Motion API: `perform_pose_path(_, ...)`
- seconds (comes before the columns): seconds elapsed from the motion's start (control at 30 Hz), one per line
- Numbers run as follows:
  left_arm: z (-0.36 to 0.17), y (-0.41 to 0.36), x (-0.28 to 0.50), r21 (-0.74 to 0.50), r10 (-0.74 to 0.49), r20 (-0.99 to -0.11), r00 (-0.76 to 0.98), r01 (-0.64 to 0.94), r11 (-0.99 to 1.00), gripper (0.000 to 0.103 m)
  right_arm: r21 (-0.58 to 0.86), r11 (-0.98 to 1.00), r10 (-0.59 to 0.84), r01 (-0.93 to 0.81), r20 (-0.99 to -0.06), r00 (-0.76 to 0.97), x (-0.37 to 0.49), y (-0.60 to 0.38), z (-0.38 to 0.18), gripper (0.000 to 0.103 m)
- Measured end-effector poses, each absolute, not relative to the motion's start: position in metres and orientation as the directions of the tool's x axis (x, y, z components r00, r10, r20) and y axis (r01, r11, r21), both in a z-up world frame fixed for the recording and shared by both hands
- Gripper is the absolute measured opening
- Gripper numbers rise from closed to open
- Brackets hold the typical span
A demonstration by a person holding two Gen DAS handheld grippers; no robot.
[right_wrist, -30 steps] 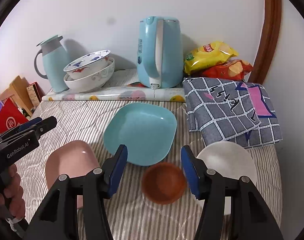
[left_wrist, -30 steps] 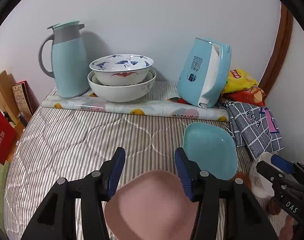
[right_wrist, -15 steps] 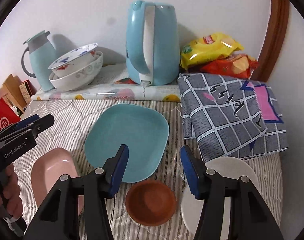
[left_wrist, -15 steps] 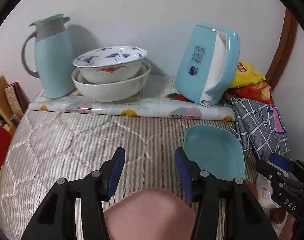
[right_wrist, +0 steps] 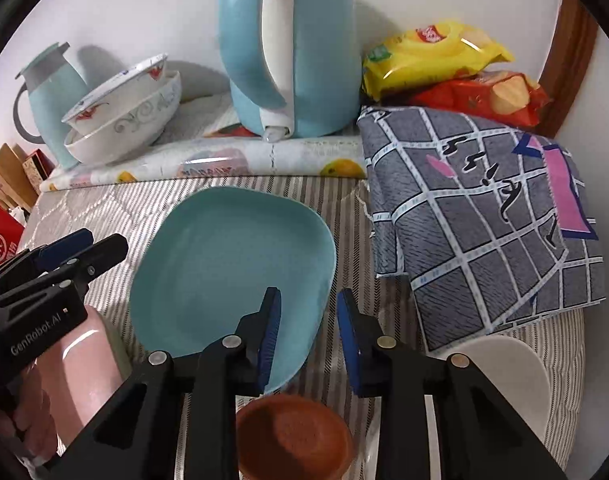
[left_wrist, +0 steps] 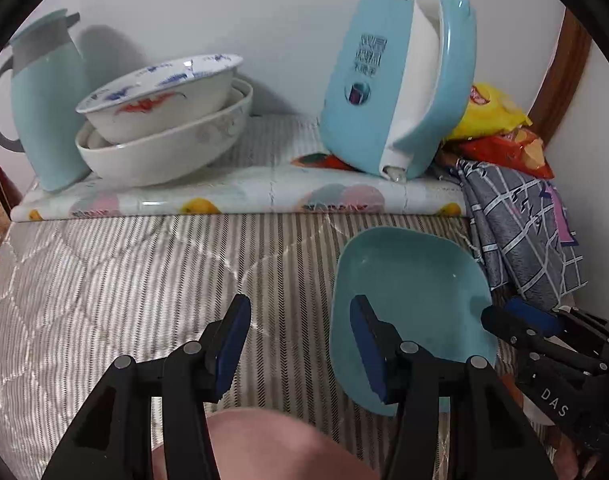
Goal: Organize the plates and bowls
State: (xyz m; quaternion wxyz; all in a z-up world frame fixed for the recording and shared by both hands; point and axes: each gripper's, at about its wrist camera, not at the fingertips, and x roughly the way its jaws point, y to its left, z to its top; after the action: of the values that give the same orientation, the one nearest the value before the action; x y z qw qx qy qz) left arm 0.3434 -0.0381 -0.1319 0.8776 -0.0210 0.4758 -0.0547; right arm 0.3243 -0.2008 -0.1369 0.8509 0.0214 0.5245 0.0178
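Teal plate: a square, round-cornered teal plastic plate (right_wrist: 228, 276) lies flat on the grey striped quilted mattress (left_wrist: 116, 280), near the middle, between the pink dish and the folded cloth
Pink dish: a pale pink rounded plastic dish (right_wrist: 90, 364) lies on the mattress left of the teal plate, partly under the left gripper
Brown bowl: a small round brown bowl (right_wrist: 294, 438) sits just in front of the teal plate's near edge, below the right gripper
White plate: a round white plate (right_wrist: 508, 364) lies to the right of the brown bowl, its far edge beside the cloth
Stacked bowls: a white bowl with blue and red painting (left_wrist: 160, 98) rests tilted inside a larger white bowl (left_wrist: 164, 152) at the back, on a fruit-printed sheet (left_wrist: 240, 196)
Right gripper: the right gripper (right_wrist: 308, 340) hangs over the teal plate's near right corner; its jaws have just been closing and stand narrowly apart, with nothing pressed between them
Left gripper: the left gripper (left_wrist: 300, 346) stands about half open over the mattress beyond the pink dish's far edge, holding nothing
Back row: a pale teal jug with a grey handle (left_wrist: 44, 100) is left of the bowls, a light blue electric kettle (right_wrist: 288, 44) right of them
Right side: a grey checked folded cloth (right_wrist: 480, 216) lies beside the teal plate, with yellow and red snack bags (right_wrist: 456, 68) behind it
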Motion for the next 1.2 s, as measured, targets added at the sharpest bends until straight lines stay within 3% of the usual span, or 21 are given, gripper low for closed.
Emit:
perform_pose_path(0.5,-0.159,-0.052,0.367,-0.102,-0.134,-0.859,0.494,0.092,0.991,0.049,0.014,1.0,0.014,-0.001,-0.926,0.377,0.35,-0.191,-0.171,0.025)
perform_pose_path(0.67,-0.171,-0.055,0.374,-0.116,-0.151,-0.873,0.464,0.104,0.988,0.034,0.024,1.0,0.023,0.0,-0.929,0.37,0.359,-0.187,-0.179,0.024)
perform_pose_path(0.77,-0.174,-0.056,0.375,-0.125,-0.163,-0.87,0.465,0.11,0.986,0.026,0.031,0.999,0.024,0.012,-0.926,0.378,0.36,-0.19,-0.18,0.017)
perform_pose_path(0.83,-0.173,-0.057,0.375,-0.134,-0.175,-0.866,0.468,0.12,0.984,0.013,0.022,1.0,0.018,0.006,-0.919,0.393,0.358,-0.192,-0.178,0.015)
perform_pose_path(1.2,-0.147,-0.051,0.363,-0.15,-0.192,-0.838,0.511,0.122,0.981,0.01,0.047,0.999,0.033,0.017,-0.879,0.476,0.349,-0.196,-0.151,0.009)
